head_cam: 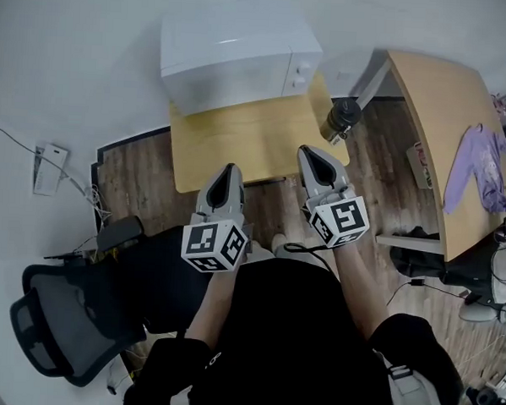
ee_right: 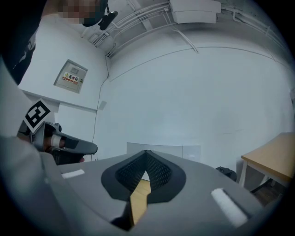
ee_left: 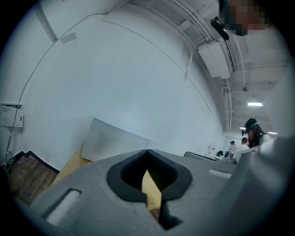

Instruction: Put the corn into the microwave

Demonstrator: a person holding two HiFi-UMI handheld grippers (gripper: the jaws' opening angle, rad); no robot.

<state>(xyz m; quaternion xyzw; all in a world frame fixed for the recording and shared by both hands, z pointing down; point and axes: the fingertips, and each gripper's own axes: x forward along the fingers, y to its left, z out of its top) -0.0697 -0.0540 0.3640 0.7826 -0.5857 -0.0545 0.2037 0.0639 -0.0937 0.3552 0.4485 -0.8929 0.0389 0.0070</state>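
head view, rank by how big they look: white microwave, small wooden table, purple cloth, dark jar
1. small light wooden table, partly covered
2. white box-shaped microwave, nearly as big
3. purple cloth
4. dark round jar

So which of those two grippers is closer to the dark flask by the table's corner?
Right. The right gripper ends just short of the dark flask, slightly to its left. The left gripper is much farther left, along the front of the table.

Black office chair (head_cam: 57, 318); purple garment (head_cam: 481, 163) on the side table (head_cam: 434, 97)
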